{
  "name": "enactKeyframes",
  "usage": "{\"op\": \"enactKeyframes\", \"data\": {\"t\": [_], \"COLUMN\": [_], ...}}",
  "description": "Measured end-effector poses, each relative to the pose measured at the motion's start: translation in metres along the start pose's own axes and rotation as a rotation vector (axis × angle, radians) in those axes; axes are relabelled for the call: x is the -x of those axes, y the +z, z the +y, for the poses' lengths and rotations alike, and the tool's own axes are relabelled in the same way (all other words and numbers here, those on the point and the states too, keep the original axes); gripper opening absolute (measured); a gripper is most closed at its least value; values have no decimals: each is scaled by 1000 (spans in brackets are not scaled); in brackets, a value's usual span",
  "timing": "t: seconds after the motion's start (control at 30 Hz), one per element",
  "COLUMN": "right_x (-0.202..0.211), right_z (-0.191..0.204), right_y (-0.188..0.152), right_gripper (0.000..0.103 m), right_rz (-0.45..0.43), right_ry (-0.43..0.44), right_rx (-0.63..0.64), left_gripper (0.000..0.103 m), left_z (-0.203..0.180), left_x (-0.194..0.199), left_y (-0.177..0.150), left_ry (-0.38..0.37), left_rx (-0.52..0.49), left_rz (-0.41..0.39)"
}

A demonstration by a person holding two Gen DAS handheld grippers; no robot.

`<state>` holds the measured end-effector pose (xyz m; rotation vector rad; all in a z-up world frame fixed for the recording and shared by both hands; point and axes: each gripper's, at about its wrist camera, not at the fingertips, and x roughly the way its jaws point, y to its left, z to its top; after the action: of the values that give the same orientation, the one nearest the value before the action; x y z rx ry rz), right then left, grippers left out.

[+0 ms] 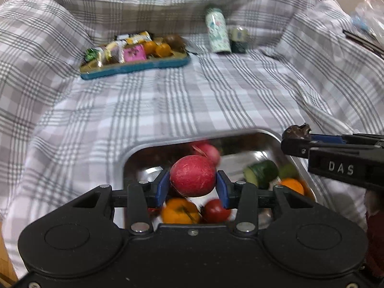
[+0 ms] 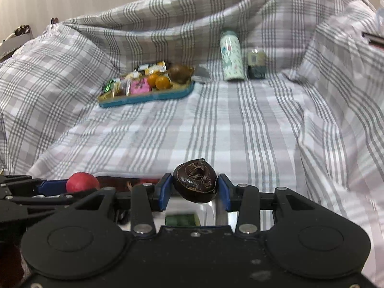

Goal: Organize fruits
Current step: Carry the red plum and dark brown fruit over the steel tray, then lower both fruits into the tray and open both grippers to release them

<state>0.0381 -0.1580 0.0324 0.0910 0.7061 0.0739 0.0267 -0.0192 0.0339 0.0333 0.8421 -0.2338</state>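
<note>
My left gripper (image 1: 193, 182) is shut on a round red fruit (image 1: 192, 172), held just above a metal tray (image 1: 230, 134). The tray holds oranges (image 1: 180, 211), a red tomato (image 1: 216, 211), cucumber pieces (image 1: 261, 172) and another red fruit (image 1: 207, 150). My right gripper (image 2: 195, 187) is shut on a dark brown wrinkled fruit (image 2: 195, 180). In the left wrist view it reaches in from the right edge (image 1: 297, 141). In the right wrist view the left gripper's red fruit (image 2: 81, 182) shows at the lower left.
A blue tray (image 1: 134, 68) at the back holds snack packets, two small oranges (image 1: 158, 48) and a brown fruit (image 2: 180, 72). A patterned bottle (image 1: 217, 33) and a small jar (image 1: 238, 38) stand to its right. Checked cloth covers the surface and rises at the sides.
</note>
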Motion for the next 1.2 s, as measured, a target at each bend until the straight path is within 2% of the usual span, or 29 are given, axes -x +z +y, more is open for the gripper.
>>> {"op": "enactKeyframes", "data": {"t": [0.33,0.7,1.2], "right_x": [17,-17,-37], "right_z": [-1,-2,0], "right_y": [-31,-4,-1], "right_gripper": [43,43,43], "right_rz": [57,47,62], "right_ry": [-18,4,-7], "right_rx": [37,4,20], "left_gripper": [50,50,50], "left_z": [-8,-8,-2], "left_x": [-16,-35,-33], "left_y": [2,13,8], "left_ry": [-20,-36,-66], "left_rx": [2,6,61], "left_rz": [27,42,56]}}
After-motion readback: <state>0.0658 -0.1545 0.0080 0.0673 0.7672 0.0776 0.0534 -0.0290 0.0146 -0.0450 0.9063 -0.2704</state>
